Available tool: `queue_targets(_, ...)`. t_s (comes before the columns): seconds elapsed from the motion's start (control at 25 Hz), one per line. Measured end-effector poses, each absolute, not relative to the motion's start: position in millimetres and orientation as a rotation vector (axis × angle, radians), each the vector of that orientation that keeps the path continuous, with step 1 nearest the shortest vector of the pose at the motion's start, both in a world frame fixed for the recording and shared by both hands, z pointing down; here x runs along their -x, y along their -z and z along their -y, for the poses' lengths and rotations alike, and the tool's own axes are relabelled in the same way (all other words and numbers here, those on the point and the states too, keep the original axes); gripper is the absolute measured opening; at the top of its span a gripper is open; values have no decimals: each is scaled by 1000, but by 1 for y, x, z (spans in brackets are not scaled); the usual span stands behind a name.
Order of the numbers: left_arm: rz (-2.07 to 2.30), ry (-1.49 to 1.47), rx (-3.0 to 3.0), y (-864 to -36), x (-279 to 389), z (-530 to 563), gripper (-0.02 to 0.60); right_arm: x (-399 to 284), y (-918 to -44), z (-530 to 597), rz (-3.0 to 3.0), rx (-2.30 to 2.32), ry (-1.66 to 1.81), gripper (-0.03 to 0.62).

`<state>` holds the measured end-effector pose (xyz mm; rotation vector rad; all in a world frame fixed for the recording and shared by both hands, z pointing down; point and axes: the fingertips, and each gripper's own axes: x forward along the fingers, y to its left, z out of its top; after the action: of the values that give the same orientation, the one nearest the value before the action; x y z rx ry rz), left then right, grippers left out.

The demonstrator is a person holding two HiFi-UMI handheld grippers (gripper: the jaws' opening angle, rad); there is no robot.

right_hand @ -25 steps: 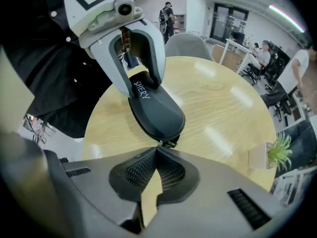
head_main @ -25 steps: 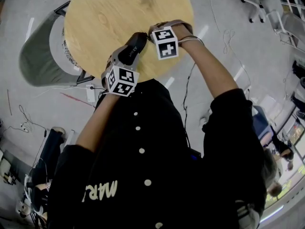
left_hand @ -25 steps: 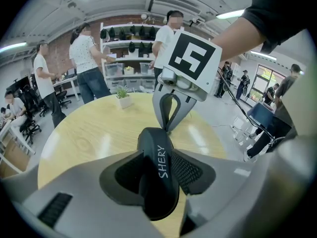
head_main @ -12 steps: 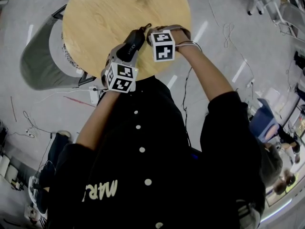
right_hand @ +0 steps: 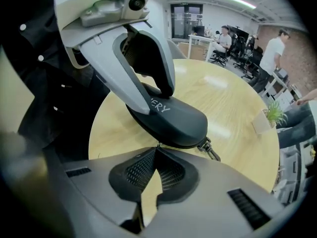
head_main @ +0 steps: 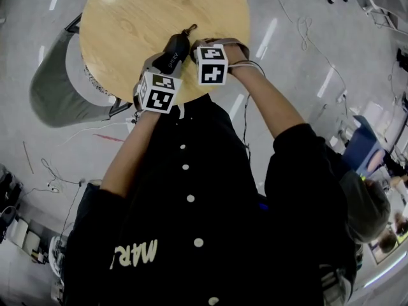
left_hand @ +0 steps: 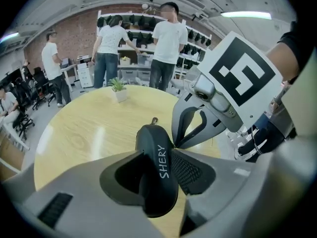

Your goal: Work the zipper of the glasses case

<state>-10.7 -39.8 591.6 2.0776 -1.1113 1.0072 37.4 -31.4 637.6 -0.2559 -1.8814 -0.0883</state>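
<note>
The glasses case [left_hand: 154,148] is up over the round tabletop [head_main: 127,18], squeezed on both sides by the left gripper [left_hand: 158,173]. The right gripper [right_hand: 157,148] is closed tight at the case's edge and seems to pinch the little zipper pull [right_hand: 158,144], so it should tug slowly along the zipper while the other holds firm. A small plant [left_hand: 118,86] sits far across, and only the left gripper's jaw crowds the path.

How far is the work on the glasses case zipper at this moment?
Done: left gripper clamps the glasses case. In hand: right gripper is shut at the case's seam, apparently on the zipper pull. To do: the case looks closed, so pulling the zipper along remains.
</note>
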Motion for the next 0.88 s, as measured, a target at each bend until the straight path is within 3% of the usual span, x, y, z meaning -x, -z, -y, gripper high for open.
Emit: queue_targets(0.88,927,-1009,-1977,-589,9,41,166,-17,-637,-28,1945,94,-72,3)
